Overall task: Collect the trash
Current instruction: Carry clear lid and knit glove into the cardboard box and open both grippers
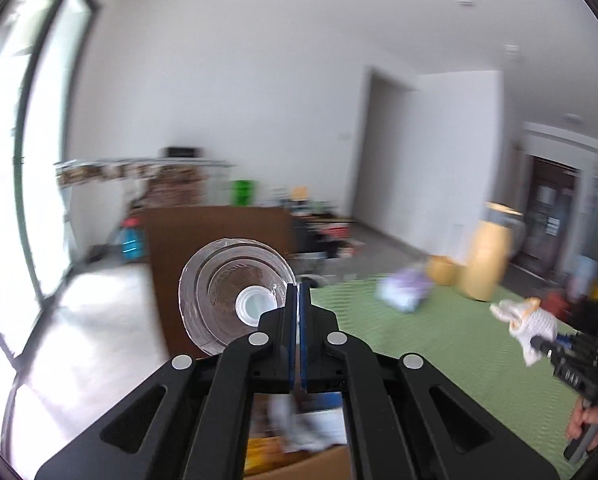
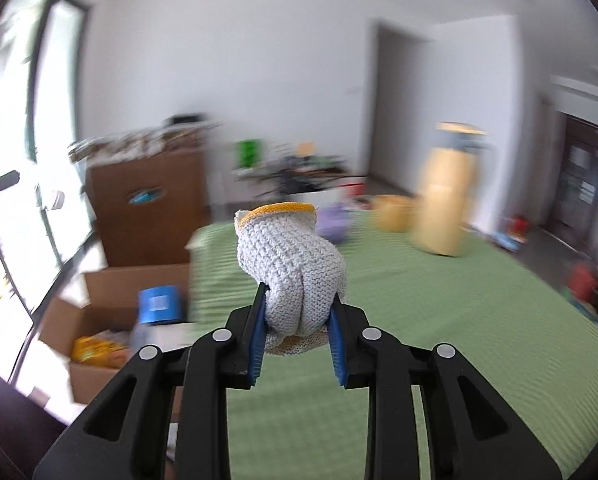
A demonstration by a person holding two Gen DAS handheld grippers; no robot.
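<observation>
Your right gripper [image 2: 297, 320] is clamped on a balled white knit glove [image 2: 289, 264], held up over the green cloth [image 2: 439, 320]. Your left gripper [image 1: 297, 300] has its jaws pressed together, pinching the rim of a clear plastic cup [image 1: 227, 292]. A cardboard box [image 2: 99, 320] of trash sits lower left, beside the cloth.

Right tool [image 2: 299, 316] clamping knit glove [image 2: 289, 268], green tablecloth [image 2: 439, 320] beneath, open cardboard box [image 2: 99, 316] left
</observation>
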